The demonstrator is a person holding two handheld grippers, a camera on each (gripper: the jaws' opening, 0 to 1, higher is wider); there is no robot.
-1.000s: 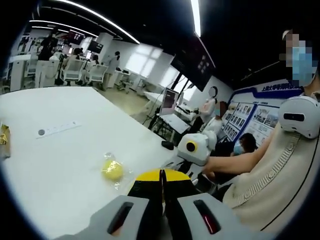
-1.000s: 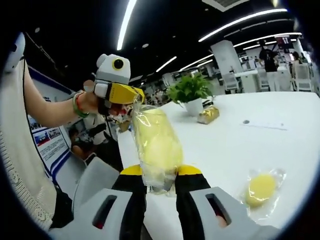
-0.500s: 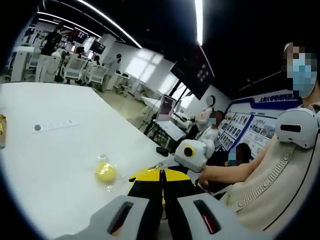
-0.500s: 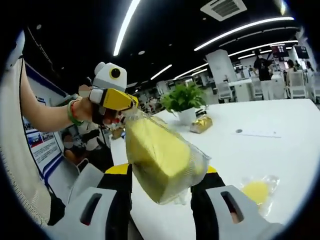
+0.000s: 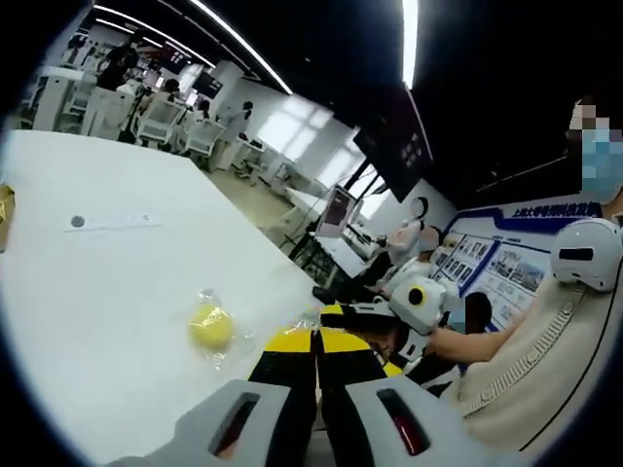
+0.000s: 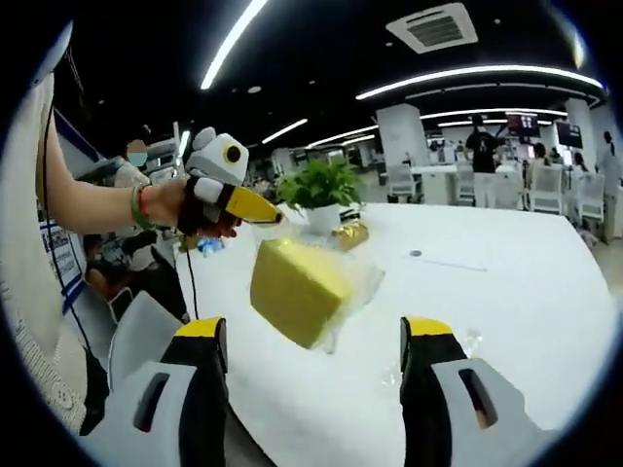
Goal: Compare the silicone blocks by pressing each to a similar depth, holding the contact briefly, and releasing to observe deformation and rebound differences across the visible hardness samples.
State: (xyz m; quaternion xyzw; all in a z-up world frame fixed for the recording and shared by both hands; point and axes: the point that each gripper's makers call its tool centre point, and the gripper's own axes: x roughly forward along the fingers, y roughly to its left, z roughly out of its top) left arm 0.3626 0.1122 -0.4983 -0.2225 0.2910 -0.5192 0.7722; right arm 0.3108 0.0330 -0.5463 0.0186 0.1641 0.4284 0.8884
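In the right gripper view, the left gripper (image 6: 261, 208), jaws together, pinches the top of the clear bag holding the yellow rectangular silicone block (image 6: 297, 289), hanging it above the white table (image 6: 506, 292), probably for a squeeze. The right gripper (image 6: 313, 336) has its jaws wide apart, clear of the block. In the left gripper view, a bagged round yellow silicone sample (image 5: 211, 326) waits on the table.

Qty showing: 1 yellow block in clear bag (image 6: 297, 289); 1 round yellow sample (image 5: 212, 326) lying on surface (image 5: 107, 282); 1 potted plant (image 6: 319, 195); 2 grippers (image 6: 318, 365) (image 5: 313, 365).
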